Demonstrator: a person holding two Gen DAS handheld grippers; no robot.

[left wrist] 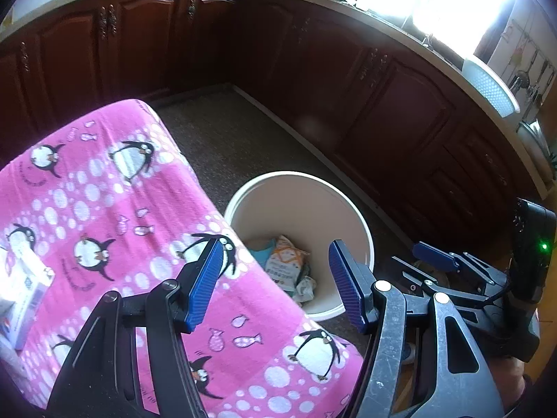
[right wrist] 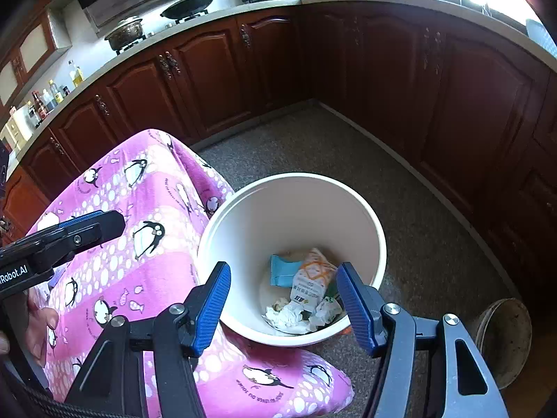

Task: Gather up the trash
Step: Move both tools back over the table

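Nearest the cameras, the left gripper (left wrist: 275, 278) and the right gripper (right wrist: 283, 304) both point steeply downward, each with its blue-padded jaws parted about half way and nothing between the pads. In the right wrist view a hand (right wrist: 40, 327) shows at the lower left edge beside the left gripper's body.

Below the left gripper lies a pink penguin-print blanket (left wrist: 115, 216), draped over a raised surface whose form is hidden. A white carton (left wrist: 22, 292) rests near the blanket's left edge in the left wrist view.

Just beside the blanket's right edge, touching the cloth, stands a white round trash bin (right wrist: 296, 209) on the speckled brown floor (right wrist: 417, 230). The right gripper hangs over the bin's near rim. On the bin's bottom lie the collected items: a light-blue packet (right wrist: 283, 270), an orange-and-white wrapper (right wrist: 313, 275) leaning across it, and crumpled white tissue (right wrist: 289, 315) towards the near wall.

A worn round lid or dish (right wrist: 504, 338) lies on the floor to the bin's right.

Farthest away, dark wooden cabinets (right wrist: 216, 76) run around the floor's far corner beneath a pale countertop (right wrist: 195, 22) carrying a wok (right wrist: 195, 3), a lidded pot (right wrist: 125, 33) and bottles (right wrist: 52, 94).
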